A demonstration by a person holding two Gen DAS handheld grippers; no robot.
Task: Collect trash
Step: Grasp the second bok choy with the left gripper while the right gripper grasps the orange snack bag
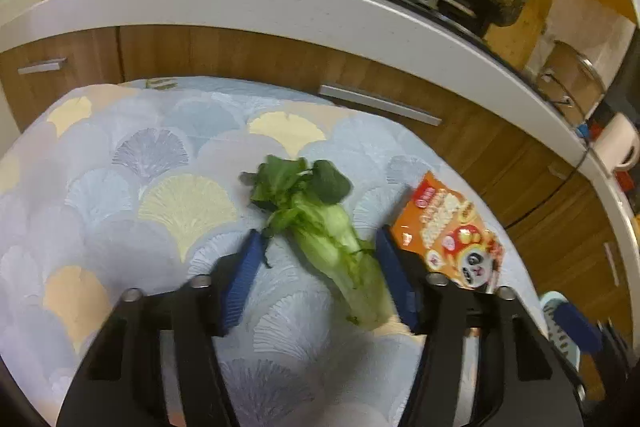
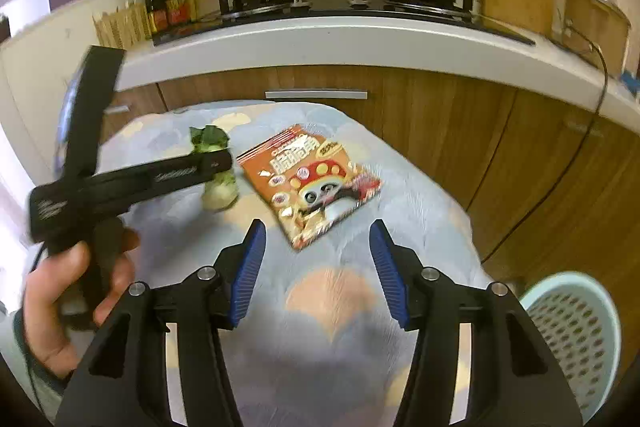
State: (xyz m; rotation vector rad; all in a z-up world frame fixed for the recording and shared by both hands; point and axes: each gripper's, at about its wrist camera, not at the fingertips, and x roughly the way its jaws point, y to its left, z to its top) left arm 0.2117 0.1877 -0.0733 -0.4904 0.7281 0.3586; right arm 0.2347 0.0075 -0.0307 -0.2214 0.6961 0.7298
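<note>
The left gripper (image 1: pixel 318 255) is spread wide around the greens (image 1: pixel 320 223), which lie on the tablecloth (image 1: pixel 120 167) between its fingers. The right gripper (image 2: pixel 318 259) hangs spread and empty near the wrapper (image 2: pixel 310 183). A basket (image 2: pixel 576 331) sits beside the table.

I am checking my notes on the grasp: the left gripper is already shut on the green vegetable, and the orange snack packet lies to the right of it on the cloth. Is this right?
Not quite. In the left wrist view the left gripper is open, its fingers either side of the green vegetable and not closed on it. The orange snack packet does lie to its right on the cloth.
</note>
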